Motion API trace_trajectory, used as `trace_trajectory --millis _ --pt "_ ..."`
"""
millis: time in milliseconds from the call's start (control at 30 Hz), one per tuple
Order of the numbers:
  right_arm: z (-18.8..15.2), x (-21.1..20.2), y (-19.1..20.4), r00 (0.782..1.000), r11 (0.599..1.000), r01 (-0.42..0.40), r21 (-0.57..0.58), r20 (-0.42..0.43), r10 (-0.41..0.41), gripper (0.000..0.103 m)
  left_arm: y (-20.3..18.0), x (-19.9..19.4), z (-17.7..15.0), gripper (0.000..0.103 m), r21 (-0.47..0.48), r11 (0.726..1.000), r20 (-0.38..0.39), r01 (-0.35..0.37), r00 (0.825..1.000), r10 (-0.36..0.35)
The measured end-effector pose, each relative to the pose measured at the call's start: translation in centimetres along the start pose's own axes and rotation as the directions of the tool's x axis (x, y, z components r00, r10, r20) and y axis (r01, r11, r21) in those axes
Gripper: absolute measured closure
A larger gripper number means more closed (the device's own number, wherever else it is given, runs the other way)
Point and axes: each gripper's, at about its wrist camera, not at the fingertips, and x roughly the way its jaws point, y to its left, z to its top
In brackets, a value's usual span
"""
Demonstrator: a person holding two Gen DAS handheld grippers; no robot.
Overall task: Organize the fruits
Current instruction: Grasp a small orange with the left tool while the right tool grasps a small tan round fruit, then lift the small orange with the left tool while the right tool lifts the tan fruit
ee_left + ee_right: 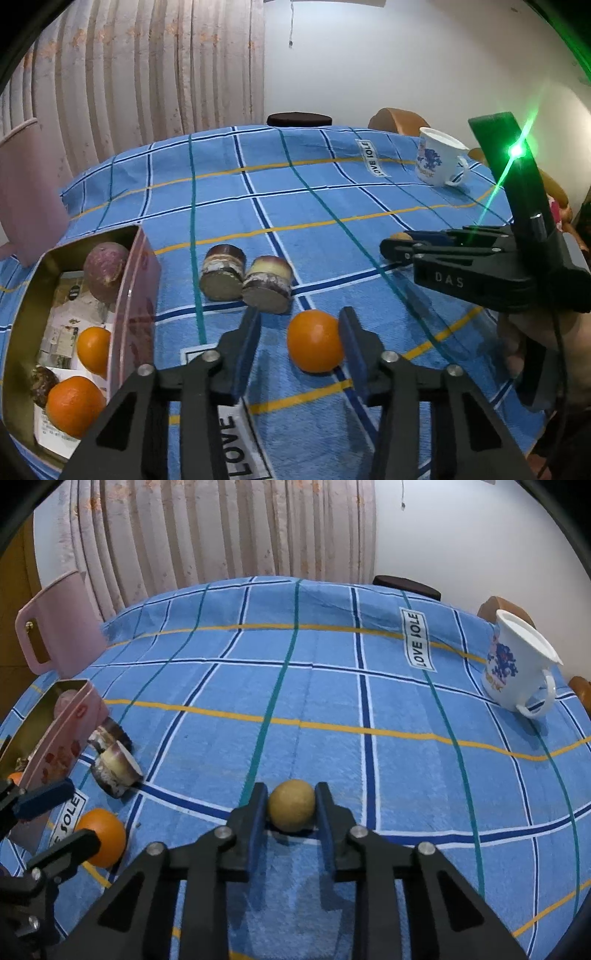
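The left tongs stand open around a firm, smooth orange, best pinched across its middle, while the right tongs clamp a small tan fruit.

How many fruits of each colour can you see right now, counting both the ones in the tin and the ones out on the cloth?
Orange: 3, two in the tin at and, one on the cloth between the left gripper fingers
Purple: 1, in the tin
Dark brown: 1, in the tin
Tan: 1, between the right gripper fingers
Total: 6
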Motion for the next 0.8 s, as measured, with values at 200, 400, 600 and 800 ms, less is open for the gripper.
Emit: trace_trajectory --millis 200,400,600,800 --pt "-0.3 -1.6 0.7 0.998 1.0 -0.027 0.007 0.065 0.027 0.074 -0.2 -0.1 -0.1 0.071 0.002 1.0 0.005 0.026 1.0 -0.026" --pt "-1.0 -2.9 2.3 0.993 0.998 -0.062 -0.007 0.105 0.063 0.074 -0.1 -0.3 0.0 0.077 -0.003 0.999 0.008 0.041 0.999 -0.041" --pt "-1.3 -3.7 3.1 0.988 0.998 -0.069 -0.01 0.137 0.07 0.074 -0.3 -0.4 -0.1 0.08 0.013 0.999 0.016 0.046 0.999 -0.046" --pt "-1.5 -4.3 3.1 0.984 0.998 -0.061 -0.004 0.17 0.061 0.074 -0.7 -1.2 -0.4 0.091 0.024 0.997 0.038 0.069 0.997 -0.07"
